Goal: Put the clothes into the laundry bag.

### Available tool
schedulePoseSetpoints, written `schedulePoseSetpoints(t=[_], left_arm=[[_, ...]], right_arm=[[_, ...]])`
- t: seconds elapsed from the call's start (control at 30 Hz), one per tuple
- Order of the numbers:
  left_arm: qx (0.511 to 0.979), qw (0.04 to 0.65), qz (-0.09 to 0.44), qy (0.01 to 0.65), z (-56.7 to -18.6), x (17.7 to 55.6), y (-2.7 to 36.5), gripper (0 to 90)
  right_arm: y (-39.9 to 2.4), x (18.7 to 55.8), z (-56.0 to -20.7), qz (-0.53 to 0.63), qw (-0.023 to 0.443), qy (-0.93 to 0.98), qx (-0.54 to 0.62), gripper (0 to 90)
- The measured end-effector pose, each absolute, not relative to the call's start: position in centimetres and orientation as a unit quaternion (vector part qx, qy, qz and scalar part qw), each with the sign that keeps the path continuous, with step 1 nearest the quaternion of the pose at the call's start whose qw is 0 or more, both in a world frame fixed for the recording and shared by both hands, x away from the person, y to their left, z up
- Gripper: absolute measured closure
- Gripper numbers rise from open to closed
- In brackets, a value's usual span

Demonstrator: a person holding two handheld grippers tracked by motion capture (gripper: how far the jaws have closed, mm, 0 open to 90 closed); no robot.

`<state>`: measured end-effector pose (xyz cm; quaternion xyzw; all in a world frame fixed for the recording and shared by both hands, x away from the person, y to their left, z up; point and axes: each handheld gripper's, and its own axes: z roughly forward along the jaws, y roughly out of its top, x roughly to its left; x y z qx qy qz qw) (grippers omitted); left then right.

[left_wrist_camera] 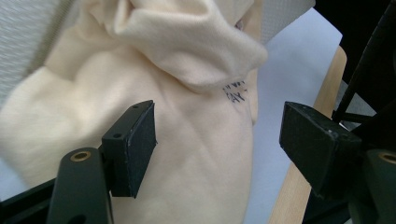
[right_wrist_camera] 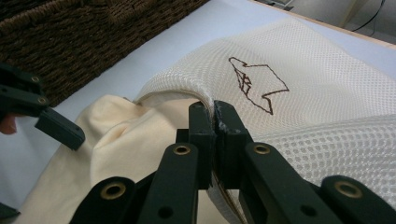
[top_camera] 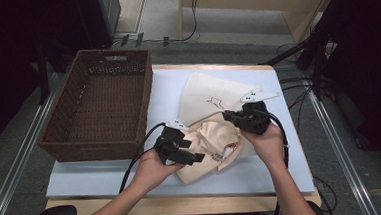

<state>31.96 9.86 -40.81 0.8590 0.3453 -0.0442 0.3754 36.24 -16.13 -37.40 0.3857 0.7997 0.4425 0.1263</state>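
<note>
A cream garment point(top_camera: 210, 141) lies bunched on the table, partly inside the mouth of a white mesh bag point(top_camera: 205, 94) with a brown stitched figure. My right gripper point(top_camera: 229, 116) is shut on the bag's rim point(right_wrist_camera: 205, 95), holding it lifted over the garment point(right_wrist_camera: 126, 140). My left gripper point(top_camera: 193, 150) hovers open over the garment point(left_wrist_camera: 187, 140), jaws wide apart and the pads not pressing on the cloth. In the right gripper view, one of the left gripper's fingers point(right_wrist_camera: 60, 128) hangs beside the garment's left side.
A brown wicker basket point(top_camera: 112, 52) stands at the table's left with nothing in it, close to the left hand. A pale sheet point(top_camera: 262, 173) covers the table; its wooden front edge point(left_wrist_camera: 327, 93) runs just beyond the garment. Cables trail from both grippers.
</note>
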Motion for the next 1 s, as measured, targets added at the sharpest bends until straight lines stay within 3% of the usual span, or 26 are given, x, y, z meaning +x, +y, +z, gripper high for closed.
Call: schedulePoseSetpoints(t=[0.3, 0.47, 0.8, 1.0], left_arm=[[0.859, 0.375, -0.035, 0.347, -41.9, 33.2, 7.1, 28.7], [0.854, 0.378, -0.03, 0.356, -42.4, 34.2, 6.5, 33.6], [0.849, 0.375, -0.022, 0.371, -43.7, 35.8, 5.5, 76.5], [0.847, 0.376, -0.016, 0.375, -43.6, 36.4, 4.9, 82.4]], right_arm=[[-16.2, 36.2, -37.4, 0.441, 0.127, 0.801, 0.384, 88.0], [-16.2, 36.2, -37.4, 0.44, 0.127, 0.802, 0.383, 87.9], [-16.0, 36.1, -37.5, 0.438, 0.124, 0.803, 0.384, 88.0], [-15.9, 36.1, -37.5, 0.438, 0.122, 0.805, 0.382, 88.0]])
